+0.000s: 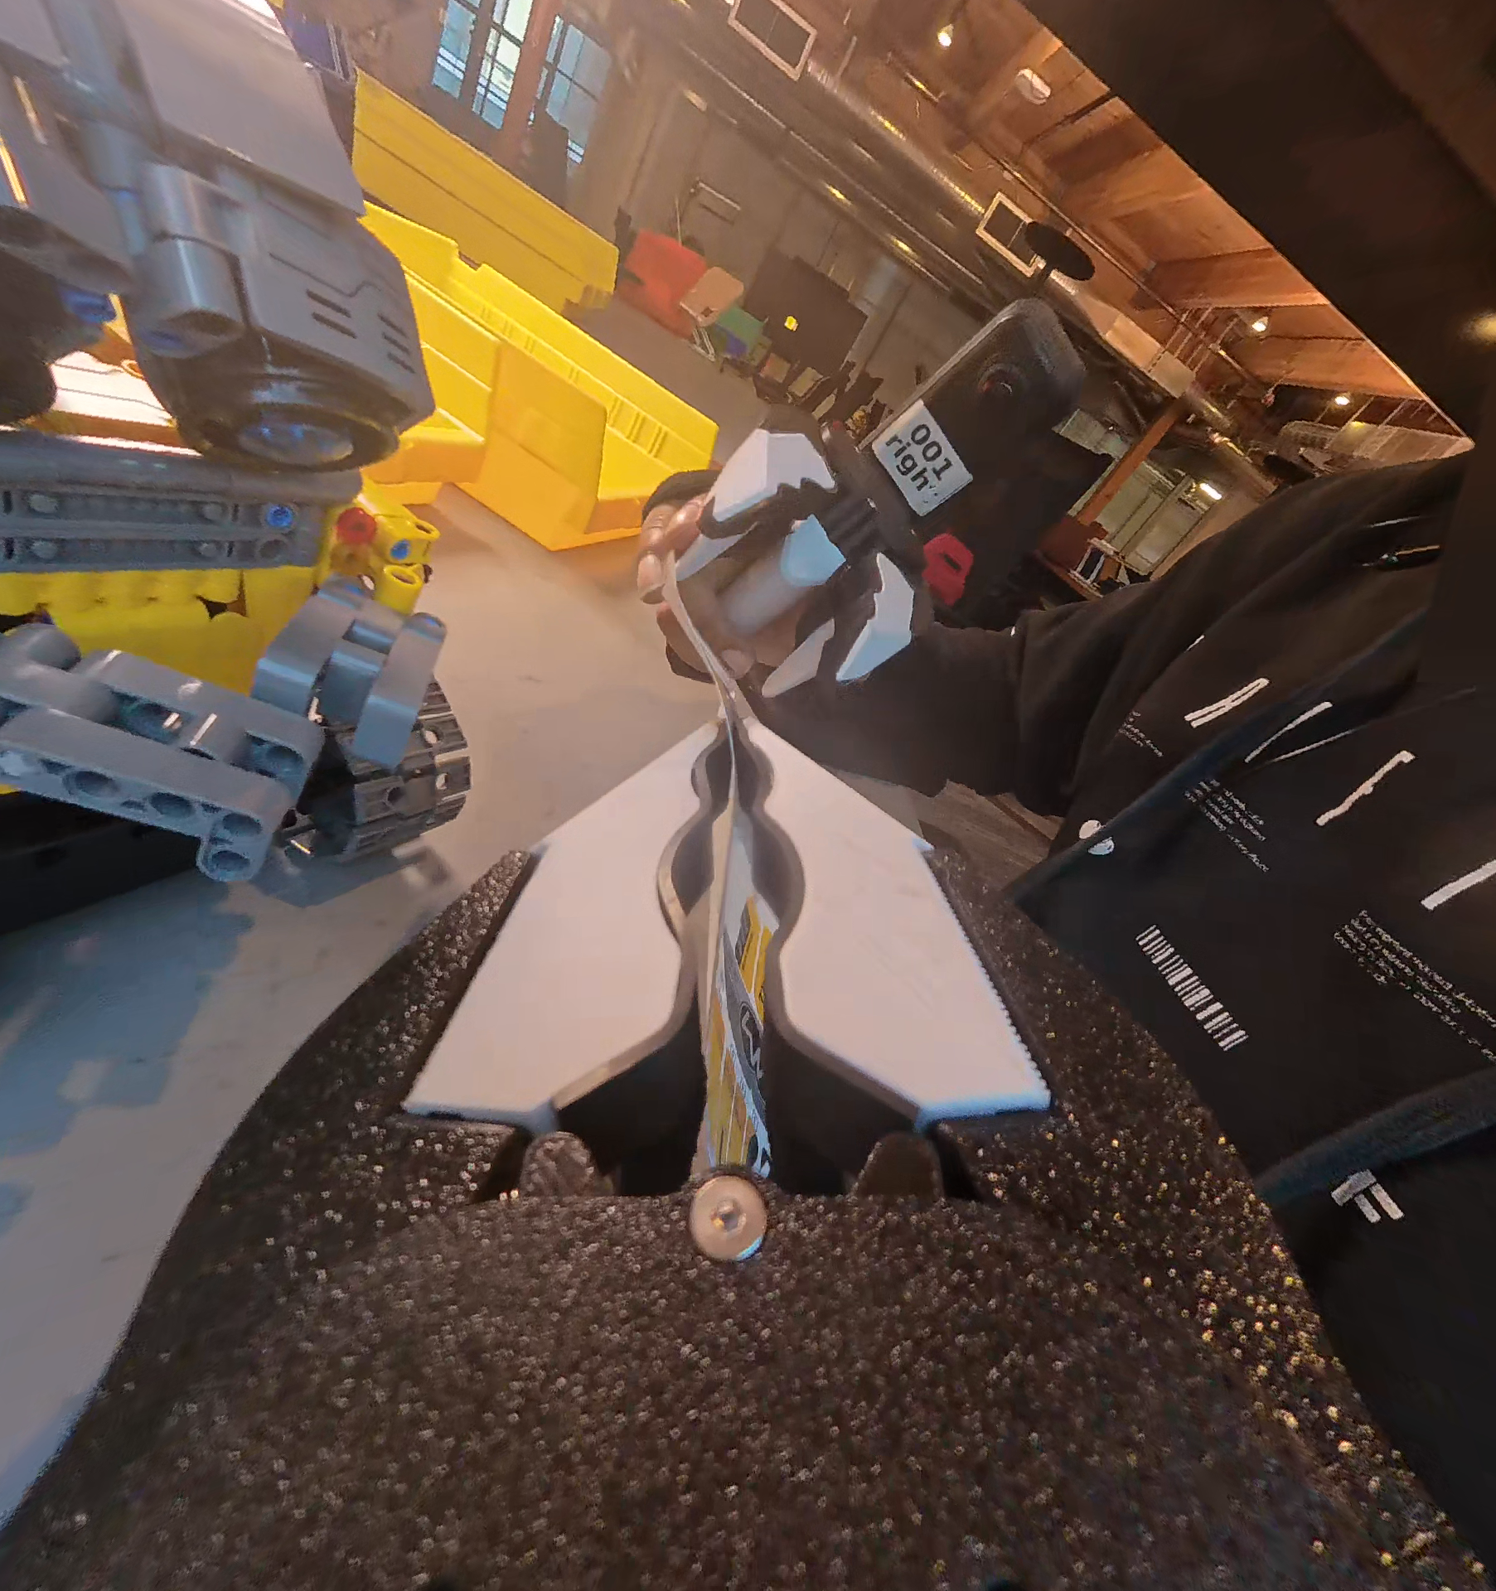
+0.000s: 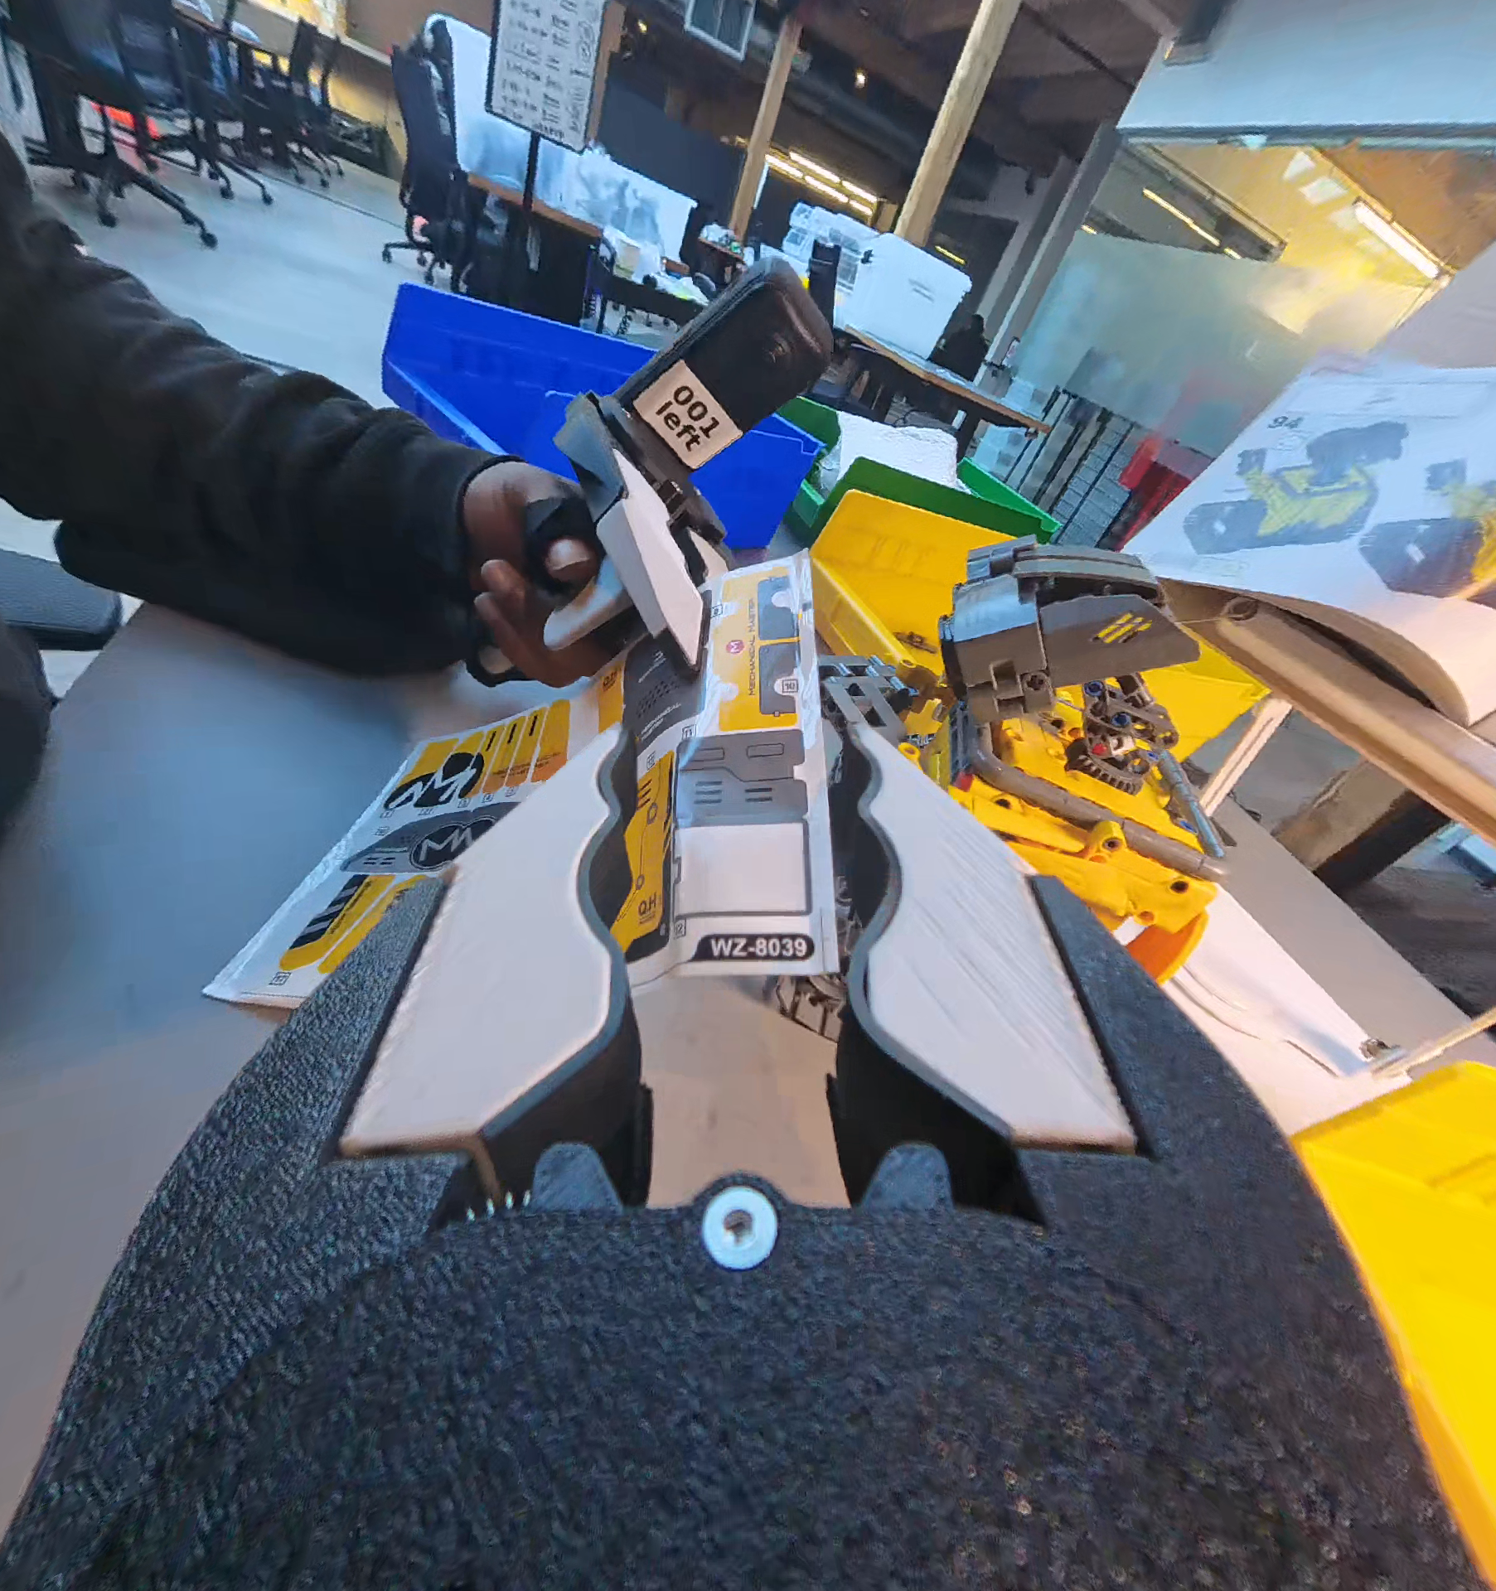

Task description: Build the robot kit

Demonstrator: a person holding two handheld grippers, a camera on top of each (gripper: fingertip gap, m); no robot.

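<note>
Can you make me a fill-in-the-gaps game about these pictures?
1. The left gripper is ___ on the sticker sheet.
2. The right gripper is ___, with the sheet hanging between its fingers.
3. In the right wrist view, the bin behind the left gripper is coloured ___.
4. The brick model on the table is grey and ___.

Missing words: shut; open; blue; yellow.
</note>
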